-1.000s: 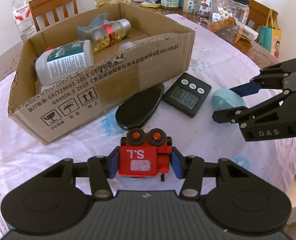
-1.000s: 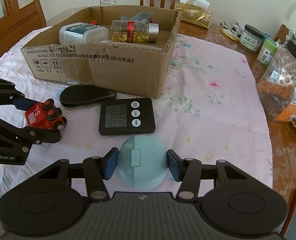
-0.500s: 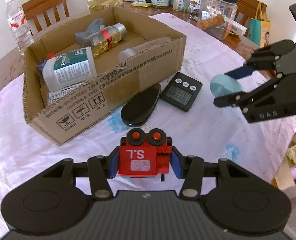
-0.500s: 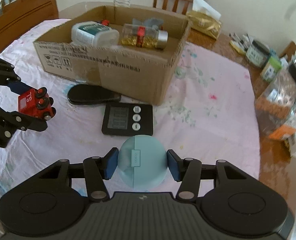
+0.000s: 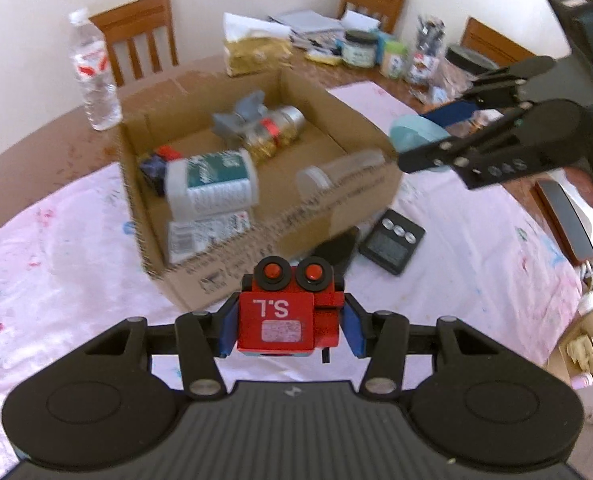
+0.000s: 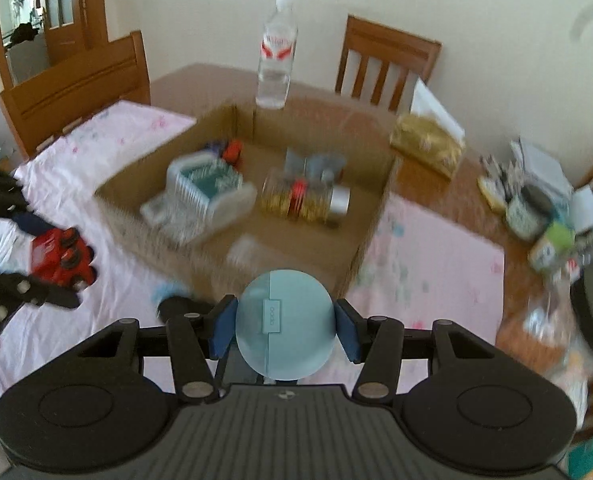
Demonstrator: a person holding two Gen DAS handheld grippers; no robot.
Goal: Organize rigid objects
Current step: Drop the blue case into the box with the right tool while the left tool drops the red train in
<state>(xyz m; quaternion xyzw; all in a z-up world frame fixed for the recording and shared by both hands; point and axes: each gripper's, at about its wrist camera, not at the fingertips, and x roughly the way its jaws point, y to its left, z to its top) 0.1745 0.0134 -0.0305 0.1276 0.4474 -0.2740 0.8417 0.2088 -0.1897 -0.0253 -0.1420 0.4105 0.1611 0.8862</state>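
Observation:
My left gripper [image 5: 290,330] is shut on a red toy car [image 5: 290,316] with black wheels, held in the air in front of the near wall of the cardboard box [image 5: 336,196]. My right gripper [image 6: 284,328] is shut on a round light-blue case [image 6: 284,326], which hangs over the box's near right corner [image 6: 360,248]. In the left wrist view the right gripper [image 5: 428,140] and the blue case [image 5: 414,130] show at the upper right. The left gripper with the red car [image 6: 62,256] appears at the left in the right wrist view.
The box holds a white bottle [image 5: 210,184], a jar of yellow capsules [image 5: 274,132] and a grey object [image 5: 240,114]. A black timer [image 5: 392,242] and a black oval case [image 5: 336,250] lie on the pink cloth by the box. A water bottle [image 5: 94,72], jars and chairs stand behind.
Both grippers have risen with their loads. The right gripper has carried the blue case up and towards the box; the box interior now shows more from above in both views.

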